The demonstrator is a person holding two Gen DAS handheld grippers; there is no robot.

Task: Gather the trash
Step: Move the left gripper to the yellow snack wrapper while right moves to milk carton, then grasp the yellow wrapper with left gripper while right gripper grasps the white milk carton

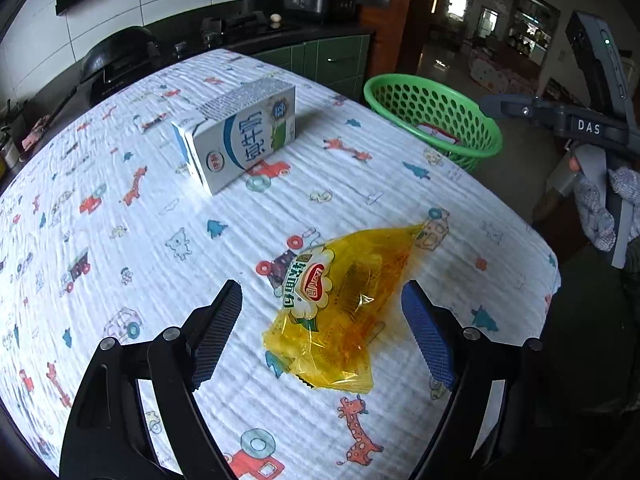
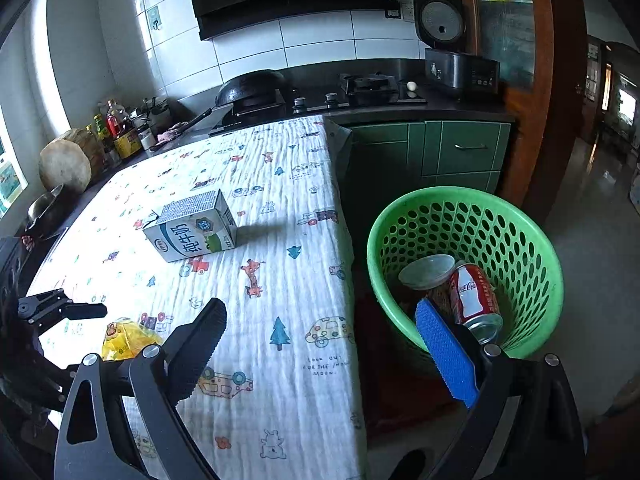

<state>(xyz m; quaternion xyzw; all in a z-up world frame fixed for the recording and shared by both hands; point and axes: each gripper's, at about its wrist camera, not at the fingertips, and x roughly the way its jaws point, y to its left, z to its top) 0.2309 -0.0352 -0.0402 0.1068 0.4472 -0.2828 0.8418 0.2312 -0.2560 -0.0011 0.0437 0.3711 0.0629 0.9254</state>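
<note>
A: How many pieces of trash are out on the table?

B: Two. One yellow bread wrapper (image 1: 336,312) lies crumpled on the printed tablecloth (image 1: 120,208) in the lower middle of the left wrist view, and one milk carton (image 1: 240,136) lies on its side further up, left of centre. They are well apart.

A: And the left gripper (image 1: 322,328)?

B: Its two fingers stand spread wide, one on each side of the wrapper. The pads do not press on it; the black finger (image 1: 218,328) is clear of the plastic, and the blue pad (image 1: 428,336) sits just beside the wrapper's right edge. Nothing is held.

A: The right gripper (image 2: 320,352)?

B: Also spread wide and empty. In the right wrist view the black finger (image 2: 196,348) hangs over the tablecloth at lower left, the blue pad (image 2: 446,352) over the rim of the green basket (image 2: 536,264) at lower right.

A: One basket?

B: One, perforated, standing just off the table's right edge, lower than the tabletop. Inside I count one red cola can (image 2: 474,300) lying tilted, and one round pale thing (image 2: 426,272) beside it, touching it. That might be a lid or a cup bottom; the view is too dim to say.

A: Anything else?

B: In the upper part of the frame, one wok (image 2: 250,88) on the stove and one rice cooker (image 2: 452,56) with its lid up. In the right wrist view the wrapper shows only as a yellow patch at lower left, partly hidden behind the gripper's frame.
</note>
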